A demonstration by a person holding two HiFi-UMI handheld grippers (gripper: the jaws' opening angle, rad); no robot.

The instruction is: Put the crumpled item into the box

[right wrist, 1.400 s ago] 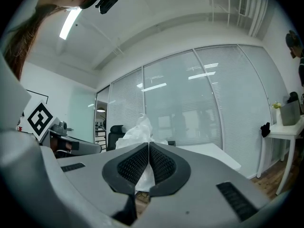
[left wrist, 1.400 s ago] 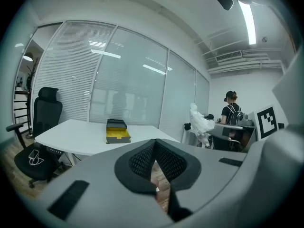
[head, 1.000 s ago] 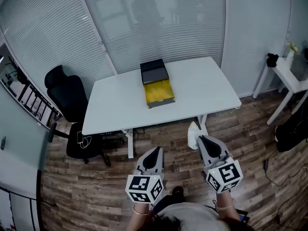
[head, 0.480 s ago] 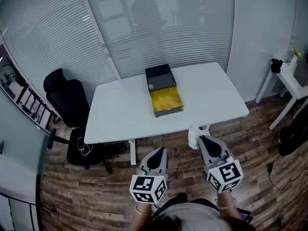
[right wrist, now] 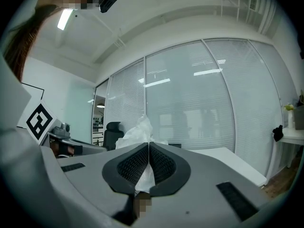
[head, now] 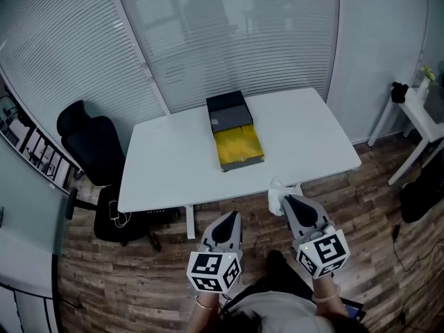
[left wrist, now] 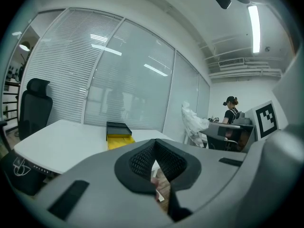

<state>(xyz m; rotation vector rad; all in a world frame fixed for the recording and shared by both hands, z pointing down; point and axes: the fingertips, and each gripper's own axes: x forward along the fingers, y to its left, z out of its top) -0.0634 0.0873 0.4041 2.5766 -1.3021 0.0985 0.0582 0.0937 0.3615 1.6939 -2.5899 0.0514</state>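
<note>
White, crumpled and thin like plastic film, the crumpled item [head: 276, 195] stuck up from the tips of the right gripper [head: 285, 200], held in the air over the wooden floor [head: 361, 207] just off the near edge of the white table [head: 166, 179]. The right gripper view showed those jaws pressed together on it, a sliver of white caught between the dark ribbed pads and the rest of the bundle billowing above them. The left gripper [head: 233, 217] hung beside it, a little nearer the person, also short of the table. Its own view showed its tips meeting, with nothing between them and only floor visible through the narrow gap lower down. The box [head: 238, 148] lay on the table, roughly in the middle and towards the far side, well apart from the crumpled item. It was open, with a yellow inside, and its dark lid lay back towards the glass wall with slatted blinds [head: 222, 40]. A black office chair [head: 89, 144] stood at the table's left end, and a small white side table [head: 422, 109] stood at the far right. In the left gripper view a person in a dark cap [left wrist: 232, 110] could be seen in the background, behind a desk.
</note>
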